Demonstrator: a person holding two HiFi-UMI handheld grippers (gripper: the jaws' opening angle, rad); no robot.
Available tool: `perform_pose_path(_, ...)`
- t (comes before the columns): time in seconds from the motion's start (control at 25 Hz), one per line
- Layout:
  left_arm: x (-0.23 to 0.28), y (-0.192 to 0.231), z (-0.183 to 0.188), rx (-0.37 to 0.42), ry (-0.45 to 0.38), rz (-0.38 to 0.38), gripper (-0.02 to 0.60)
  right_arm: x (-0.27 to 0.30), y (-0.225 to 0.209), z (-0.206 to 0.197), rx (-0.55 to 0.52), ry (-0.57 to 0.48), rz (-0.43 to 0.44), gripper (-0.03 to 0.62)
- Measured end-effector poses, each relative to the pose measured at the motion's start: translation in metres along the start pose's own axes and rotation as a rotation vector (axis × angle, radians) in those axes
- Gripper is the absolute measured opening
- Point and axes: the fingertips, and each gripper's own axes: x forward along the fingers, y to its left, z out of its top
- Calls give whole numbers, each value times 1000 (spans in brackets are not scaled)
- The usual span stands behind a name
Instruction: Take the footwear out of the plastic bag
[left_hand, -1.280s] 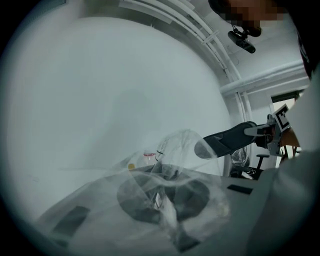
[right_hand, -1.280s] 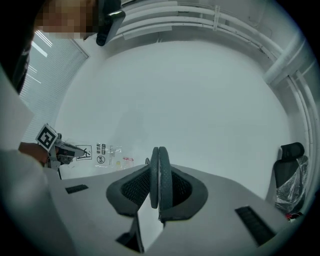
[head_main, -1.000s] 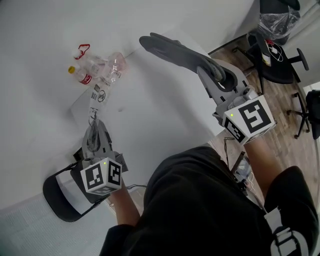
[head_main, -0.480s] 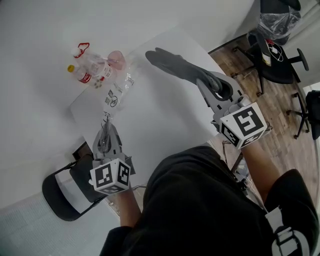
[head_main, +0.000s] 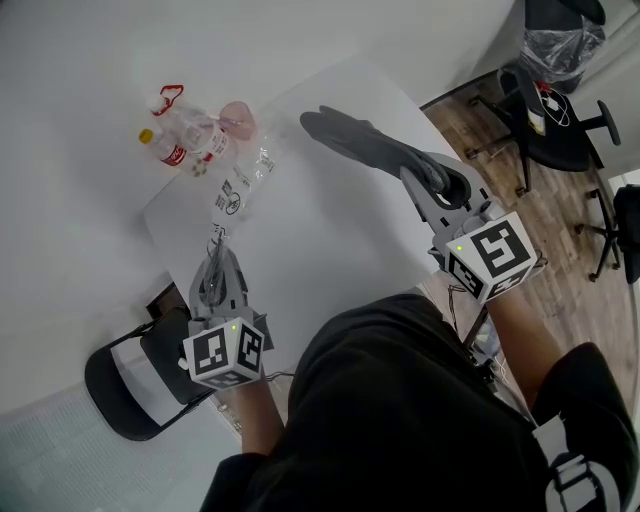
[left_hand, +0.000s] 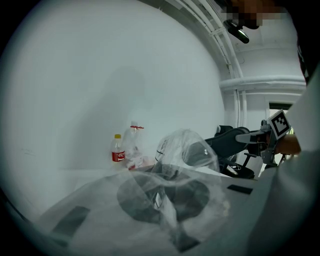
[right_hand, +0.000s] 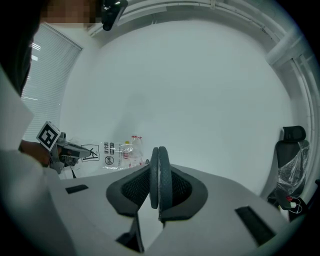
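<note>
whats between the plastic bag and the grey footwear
Nothing: in the head view, only bare white table shows between the plastic bag and the grey footwear.

The footwear (head_main: 372, 146) in the right hand-held gripper (head_main: 432, 185) is dark grey; the plastic bag (head_main: 238, 188) in the left hand-held gripper (head_main: 214, 250) is clear with black print. The worktop (head_main: 330, 250) is white, and the bottle (head_main: 162, 150) beyond the left one has a yellow cap and red label.

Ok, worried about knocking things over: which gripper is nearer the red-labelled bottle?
Left. The left gripper, clamped on the plastic bag, is on the bottle's side of the table; the right gripper, holding the grey footwear, is at the opposite edge.
</note>
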Motion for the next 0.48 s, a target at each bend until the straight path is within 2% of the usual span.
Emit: perform_pose_path(0.48,1,-2,2,0,-3,-5,26,-1,0,4,-3,-19,11,75)
